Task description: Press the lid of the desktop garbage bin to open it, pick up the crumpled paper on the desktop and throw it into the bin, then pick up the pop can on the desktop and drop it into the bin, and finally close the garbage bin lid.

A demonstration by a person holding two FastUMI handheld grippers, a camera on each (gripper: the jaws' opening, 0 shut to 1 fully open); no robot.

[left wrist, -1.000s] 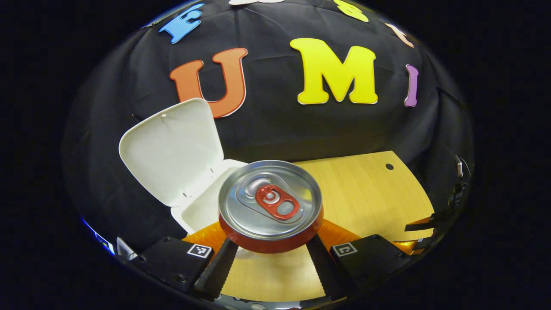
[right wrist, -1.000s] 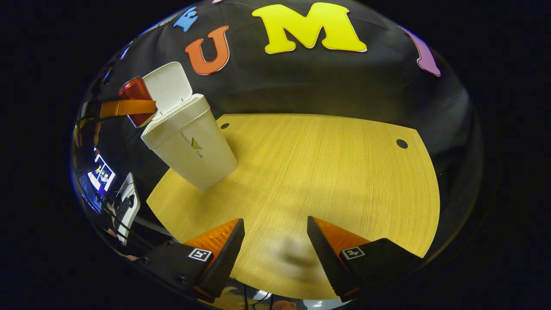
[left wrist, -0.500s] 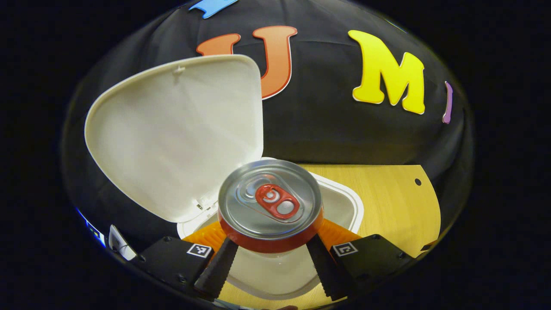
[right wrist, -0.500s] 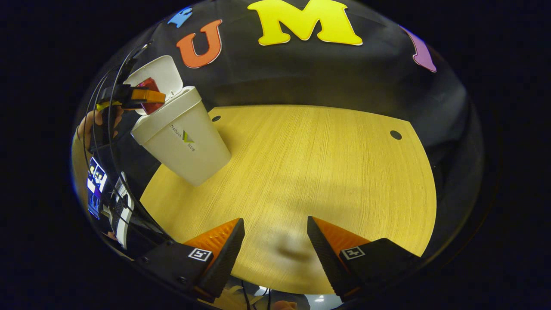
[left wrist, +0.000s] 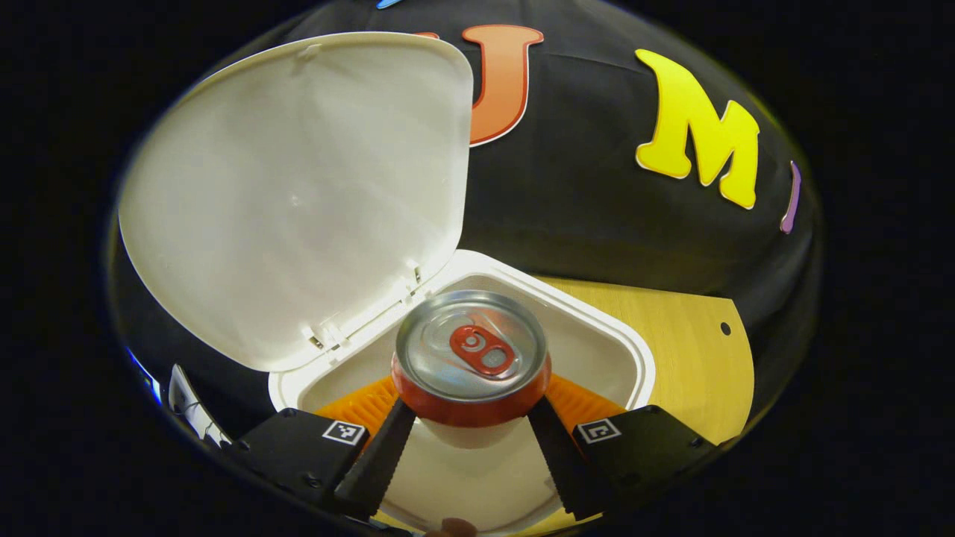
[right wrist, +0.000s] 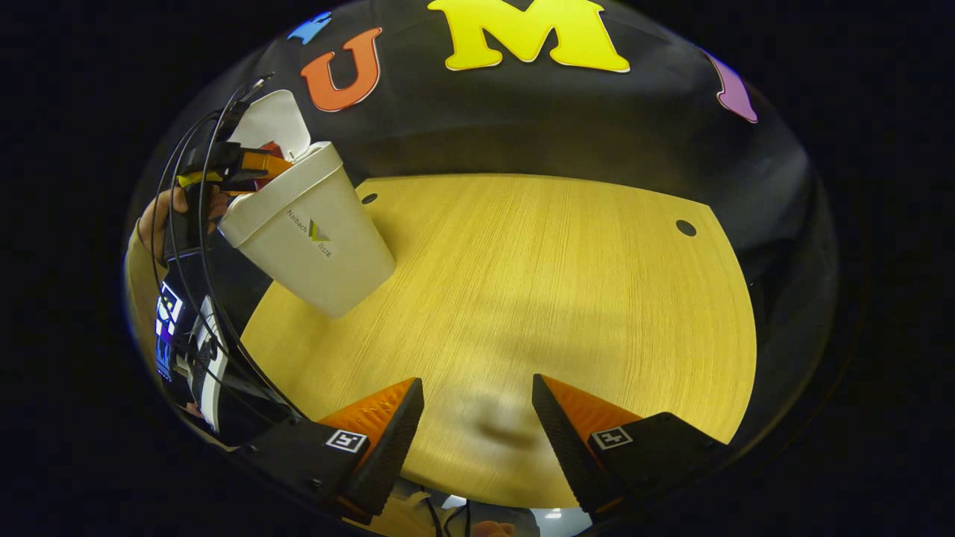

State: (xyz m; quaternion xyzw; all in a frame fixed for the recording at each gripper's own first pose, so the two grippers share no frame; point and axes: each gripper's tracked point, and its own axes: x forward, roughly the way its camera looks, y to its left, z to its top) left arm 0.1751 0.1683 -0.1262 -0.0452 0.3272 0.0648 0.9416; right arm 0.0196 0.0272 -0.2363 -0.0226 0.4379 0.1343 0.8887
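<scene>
One can (left wrist: 471, 356) held right over the open bin (left wrist: 597, 332), lid (left wrist: 298, 194) standing up behind it.

Left gripper (left wrist: 468, 429) has its fingers pinching the red can from both sides, top facing up, its lower part already below the white rim. Over in the right gripper view, that same bin (right wrist: 310, 239) sits at the far left of the wooden table (right wrist: 537, 298), with a hand (right wrist: 153, 220) holding the left gripper (right wrist: 246, 168) at its mouth. Right gripper (right wrist: 477, 425) hovers over bare tabletop, well apart from the bin, fingers spread wide with nothing between them. Whether the paper is inside the bin, I cannot tell.
</scene>
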